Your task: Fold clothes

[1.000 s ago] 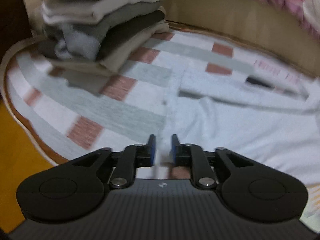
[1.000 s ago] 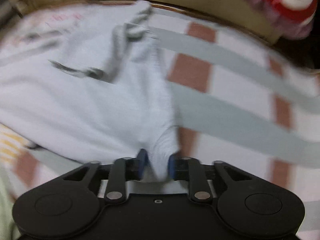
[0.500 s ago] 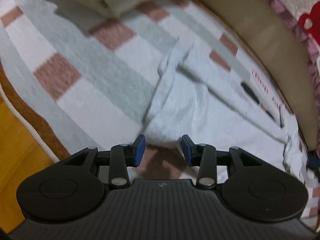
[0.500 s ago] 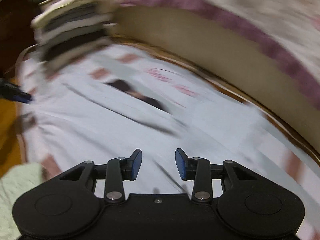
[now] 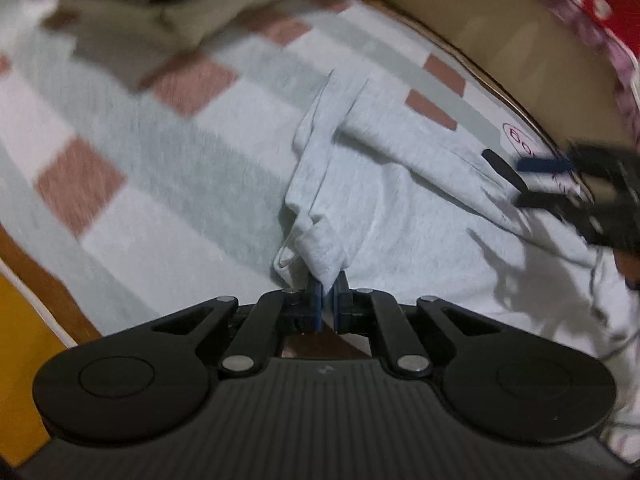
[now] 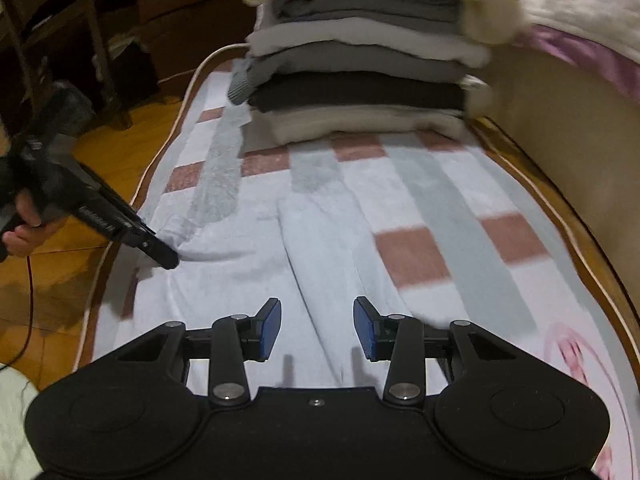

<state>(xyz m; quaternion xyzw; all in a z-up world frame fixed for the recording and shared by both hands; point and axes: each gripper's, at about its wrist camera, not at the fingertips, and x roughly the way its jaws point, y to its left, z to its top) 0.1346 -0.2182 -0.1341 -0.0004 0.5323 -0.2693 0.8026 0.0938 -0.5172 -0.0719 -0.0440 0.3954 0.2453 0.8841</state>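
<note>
Garment (image 5: 400, 208): pale grey-white, plain, black mark near one edge.
Blanket (image 6: 448, 216): white ground, grey-green stripes, reddish-brown squares.
Folded stack (image 6: 360, 60): layers of cream, grey, white, charcoal, beige.
Claw pads (image 6: 267, 330): blue, on black arms.
Floor (image 6: 104, 152): orange-brown wood.
</note>
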